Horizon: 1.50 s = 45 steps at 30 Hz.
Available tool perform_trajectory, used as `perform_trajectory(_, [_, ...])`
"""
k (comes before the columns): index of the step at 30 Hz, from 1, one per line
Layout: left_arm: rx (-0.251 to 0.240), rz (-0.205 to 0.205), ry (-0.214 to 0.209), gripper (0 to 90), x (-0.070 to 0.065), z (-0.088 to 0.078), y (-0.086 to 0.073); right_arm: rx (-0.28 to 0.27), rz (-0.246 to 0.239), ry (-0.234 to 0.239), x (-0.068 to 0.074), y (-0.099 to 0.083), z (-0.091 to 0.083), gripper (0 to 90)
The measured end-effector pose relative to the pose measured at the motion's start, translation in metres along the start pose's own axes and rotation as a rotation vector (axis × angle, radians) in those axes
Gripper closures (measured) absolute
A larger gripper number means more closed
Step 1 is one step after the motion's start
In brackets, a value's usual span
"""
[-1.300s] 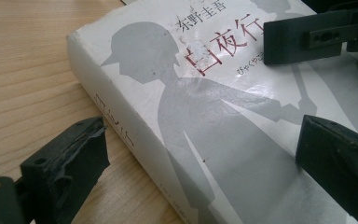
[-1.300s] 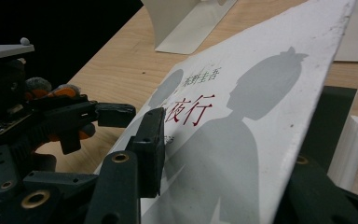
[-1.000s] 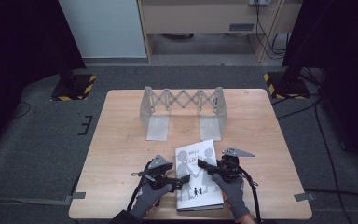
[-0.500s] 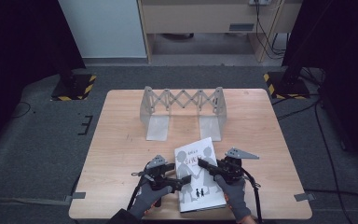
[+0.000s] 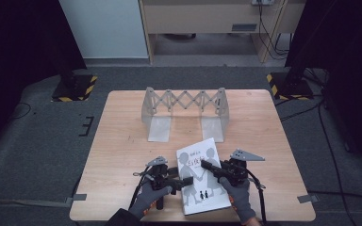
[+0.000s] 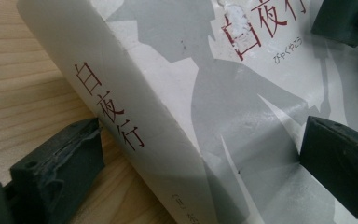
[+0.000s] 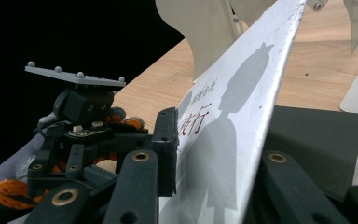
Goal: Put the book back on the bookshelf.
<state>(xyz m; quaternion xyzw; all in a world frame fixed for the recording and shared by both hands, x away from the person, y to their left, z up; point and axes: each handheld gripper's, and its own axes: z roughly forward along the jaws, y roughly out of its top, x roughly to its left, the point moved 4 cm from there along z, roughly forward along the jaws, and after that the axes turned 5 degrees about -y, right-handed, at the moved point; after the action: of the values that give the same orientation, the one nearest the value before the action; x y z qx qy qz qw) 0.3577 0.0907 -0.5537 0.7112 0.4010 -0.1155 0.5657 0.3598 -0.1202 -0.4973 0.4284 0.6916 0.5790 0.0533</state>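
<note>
A white book [image 5: 201, 178] with grey figures and red characters on its cover lies at the lower middle of the high view, on the near part of the wooden bench [image 5: 122, 141]. The left gripper [image 5: 179, 181] comes in from the lower left of that view and meets the book's left edge. In the left gripper view its fingers [image 6: 60, 161] stand apart on either side of the book's spine: one lies on the bench at the lower left of the frame, the other [image 6: 340, 163] over the cover at the right, and whether they press on the book cannot be told. The right gripper [image 5: 206, 165] reaches in from the lower right of the high view, over the book's right part. In the right gripper view the front cover [image 7: 242, 121] stands tilted up between its fingers [image 7: 167, 149], which have just been closing and now clamp it, with the book's dark inside page showing at the right of that frame. Behind the book, at the middle of the high view, stands a grey folding rack [image 5: 185, 109] with a scissor lattice between two end plates, well apart from both grippers.
</note>
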Motion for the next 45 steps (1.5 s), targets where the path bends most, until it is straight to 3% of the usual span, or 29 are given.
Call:
perform_trajectory(5, [0.001, -0.014, -0.005, 0.0, 0.002, 0.002, 0.000, 0.017, 0.005, -0.019, -0.001, 0.001, 0.001, 68.9])
perform_trajectory(6, [0.005, -0.011, 0.018, 0.0, 0.003, 0.003, -0.001, 0.036, 0.024, -0.030, -0.004, 0.000, 0.002, 67.8])
perform_trajectory(9, [0.037, 0.087, 0.078, 2.5, -0.001, 0.004, -0.001, 0.087, 0.056, -0.047, -0.011, -0.002, 0.007, 62.6])
perform_trajectory(11, [0.043, 0.107, 0.099, 3.2, -0.003, 0.005, -0.002, 0.124, 0.071, -0.063, -0.017, -0.006, 0.009, 61.6])
perform_trajectory(13, [0.044, 0.097, 0.099, 3.1, -0.002, 0.005, -0.002, 0.146, 0.079, -0.072, -0.021, -0.009, 0.011, 60.1])
perform_trajectory(17, [0.044, 0.094, 0.106, 3.2, 0.000, 0.004, -0.003, 0.184, 0.017, -0.094, -0.019, -0.009, 0.013, 48.9])
perform_trajectory(18, [0.046, 0.096, 0.111, 3.3, 0.000, 0.003, -0.003, 0.175, -0.007, -0.109, -0.020, -0.008, 0.013, 44.2])
perform_trajectory(20, [0.047, 0.095, 0.115, 3.4, 0.001, 0.003, -0.003, 0.167, -0.028, -0.131, -0.021, -0.007, 0.012, 43.4])
perform_trajectory(24, [0.049, 0.087, 0.122, 3.8, 0.002, 0.002, -0.003, 0.145, -0.017, -0.139, -0.028, -0.006, 0.006, 41.0])
perform_trajectory(25, [0.049, 0.086, 0.122, 3.8, 0.002, 0.002, -0.003, 0.137, -0.038, -0.150, -0.030, -0.006, 0.006, 38.8])
perform_trajectory(30, [0.042, 0.084, 0.119, 3.7, 0.002, 0.001, -0.002, 0.109, -0.062, -0.126, -0.025, -0.002, 0.005, 35.0])
perform_trajectory(35, [0.034, 0.084, 0.122, 4.1, 0.003, -0.001, -0.001, 0.089, -0.053, -0.084, -0.019, 0.002, 0.009, 30.2])
perform_trajectory(39, [0.039, 0.088, 0.126, 4.4, 0.003, 0.000, -0.001, 0.157, -0.054, -0.051, -0.014, -0.008, 0.019, 30.8])
perform_trajectory(41, [0.039, 0.090, 0.128, 4.5, 0.003, 0.000, -0.001, 0.172, -0.049, -0.060, -0.012, -0.013, 0.024, 29.0])
perform_trajectory(43, [0.041, 0.093, 0.130, 4.6, 0.003, 0.000, -0.002, 0.169, 0.004, -0.061, -0.017, -0.015, 0.024, 36.8])
perform_trajectory(45, [0.041, 0.092, 0.130, 4.5, 0.003, 0.000, -0.001, 0.164, 0.019, -0.063, -0.018, -0.015, 0.023, 39.4])
